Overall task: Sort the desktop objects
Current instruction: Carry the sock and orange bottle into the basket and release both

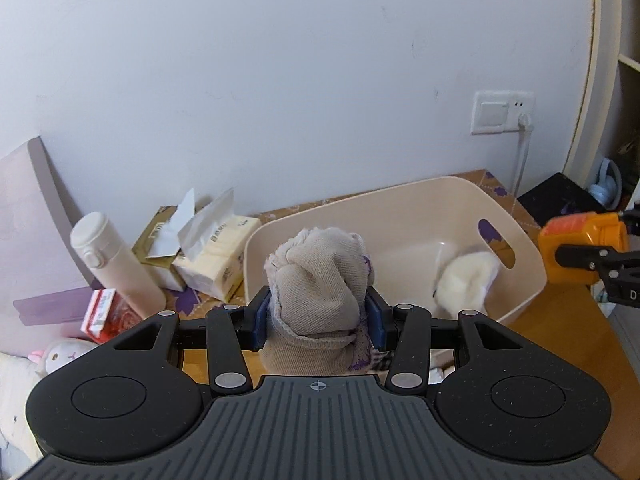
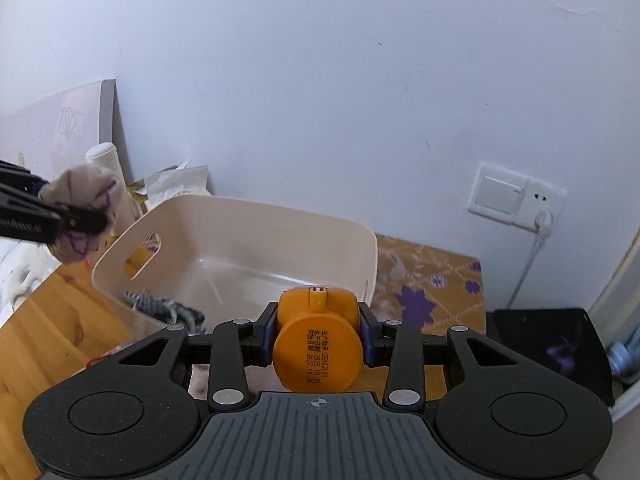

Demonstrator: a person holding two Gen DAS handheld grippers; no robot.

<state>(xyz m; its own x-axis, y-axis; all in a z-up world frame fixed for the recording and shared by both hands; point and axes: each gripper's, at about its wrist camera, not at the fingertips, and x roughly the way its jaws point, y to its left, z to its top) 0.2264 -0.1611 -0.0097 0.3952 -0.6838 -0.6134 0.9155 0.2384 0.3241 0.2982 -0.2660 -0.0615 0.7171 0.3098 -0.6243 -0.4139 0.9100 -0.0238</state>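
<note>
My left gripper (image 1: 319,316) is shut on a rolled beige sock bundle (image 1: 320,280) with purple trim, held in the air in front of the cream plastic bin (image 1: 516,276). A white fluffy item (image 1: 466,280) lies inside the bin at its right end. My right gripper (image 2: 319,330) is shut on an orange bottle (image 2: 318,336), its base with printed dates facing the camera, just short of the bin's near rim (image 2: 374,264). In the right wrist view the sock bundle (image 2: 82,196) and the left gripper (image 2: 86,220) show at the far left. The orange bottle (image 1: 580,248) shows at the right edge of the left wrist view.
Left of the bin stand a white flask (image 1: 116,264), tissue packs (image 1: 208,264) and a red packet (image 1: 106,314). A dark checked cloth (image 2: 164,306) lies in the bin. A wall socket with a plugged cable (image 2: 516,200), a patterned mat (image 2: 424,284) and a black box (image 2: 552,348) are at the right.
</note>
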